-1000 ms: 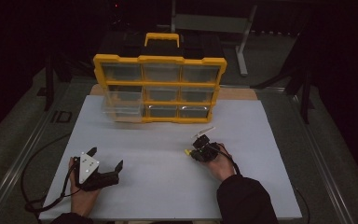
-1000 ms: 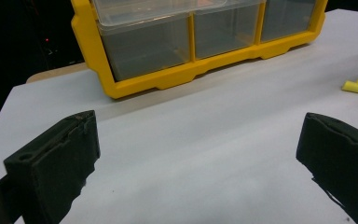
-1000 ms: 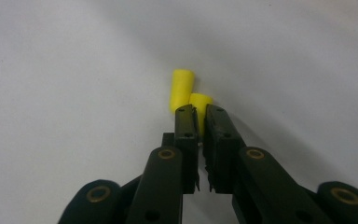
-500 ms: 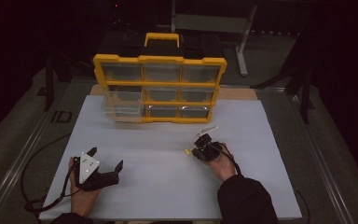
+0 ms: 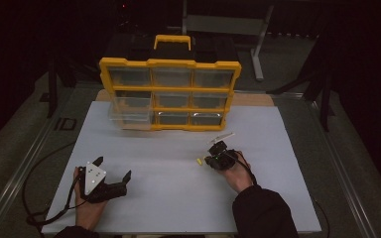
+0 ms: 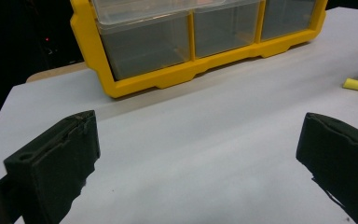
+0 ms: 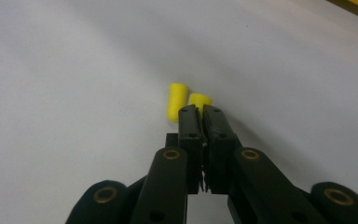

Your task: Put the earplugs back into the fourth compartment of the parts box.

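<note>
My right gripper points down at the white table top with its jaws pressed together. The end of a yellow foam earplug sticks out between the tips, pinched there. A second yellow earplug lies loose on the sheet just beside it, and in the high view this loose earplug sits left of the right gripper. My left gripper rests near the front left of the table, jaws wide apart with nothing between them.
A yellow organizer with clear drawers stands at the back of the white sheet; its lower left drawer is pulled out a little. A thin pale strip lies behind the right gripper. Cables trail off the front left.
</note>
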The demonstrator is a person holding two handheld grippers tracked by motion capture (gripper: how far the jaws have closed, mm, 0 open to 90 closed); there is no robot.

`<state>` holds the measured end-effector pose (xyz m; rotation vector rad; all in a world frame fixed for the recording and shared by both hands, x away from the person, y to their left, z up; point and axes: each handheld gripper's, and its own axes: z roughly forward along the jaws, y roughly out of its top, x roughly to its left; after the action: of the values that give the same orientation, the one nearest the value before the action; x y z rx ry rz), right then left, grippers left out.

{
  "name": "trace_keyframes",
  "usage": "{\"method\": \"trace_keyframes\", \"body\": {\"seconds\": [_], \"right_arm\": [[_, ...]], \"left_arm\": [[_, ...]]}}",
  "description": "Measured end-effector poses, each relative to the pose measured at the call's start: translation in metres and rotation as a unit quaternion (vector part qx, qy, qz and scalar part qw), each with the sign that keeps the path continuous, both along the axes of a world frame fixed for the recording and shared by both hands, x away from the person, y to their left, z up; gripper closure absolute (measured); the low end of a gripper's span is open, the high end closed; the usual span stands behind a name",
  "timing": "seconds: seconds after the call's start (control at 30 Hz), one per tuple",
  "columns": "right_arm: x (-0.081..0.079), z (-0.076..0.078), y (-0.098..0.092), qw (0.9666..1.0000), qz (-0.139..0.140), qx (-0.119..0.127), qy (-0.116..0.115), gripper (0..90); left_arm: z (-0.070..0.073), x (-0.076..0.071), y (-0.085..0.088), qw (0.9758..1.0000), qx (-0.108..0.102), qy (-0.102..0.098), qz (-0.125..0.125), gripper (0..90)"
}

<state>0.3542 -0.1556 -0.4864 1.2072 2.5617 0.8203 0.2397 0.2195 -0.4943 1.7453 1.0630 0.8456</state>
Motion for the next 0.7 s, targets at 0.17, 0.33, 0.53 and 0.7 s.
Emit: {"method": "trace_keyframes", "body": {"seconds": [0.17, 0.33, 0.53, 0.7], "right_arm": [[-0.001, 0.003, -0.001, 1.0000, 0.001, 0.008, -0.001, 87.1], [-0.001, 0.008, 0.000, 0.9999, 0.002, 0.011, -0.005, 87.1], [-0.001, 0.019, 0.003, 0.9997, 0.004, 0.020, -0.009, 87.0], [0.001, 0.028, 0.004, 0.9995, 0.006, 0.028, -0.013, 86.9]], "left_arm": [[0.000, 0.000, 0.000, 1.0000, 0.000, -0.001, 0.000, 0.0], [0.000, 0.000, 0.000, 1.0000, 0.000, -0.001, 0.000, 0.0], [0.000, 0.000, 0.000, 1.0000, 0.001, -0.001, 0.001, 0.0], [0.000, 0.000, 0.000, 1.0000, 0.001, -0.001, 0.000, 0.0]]}}
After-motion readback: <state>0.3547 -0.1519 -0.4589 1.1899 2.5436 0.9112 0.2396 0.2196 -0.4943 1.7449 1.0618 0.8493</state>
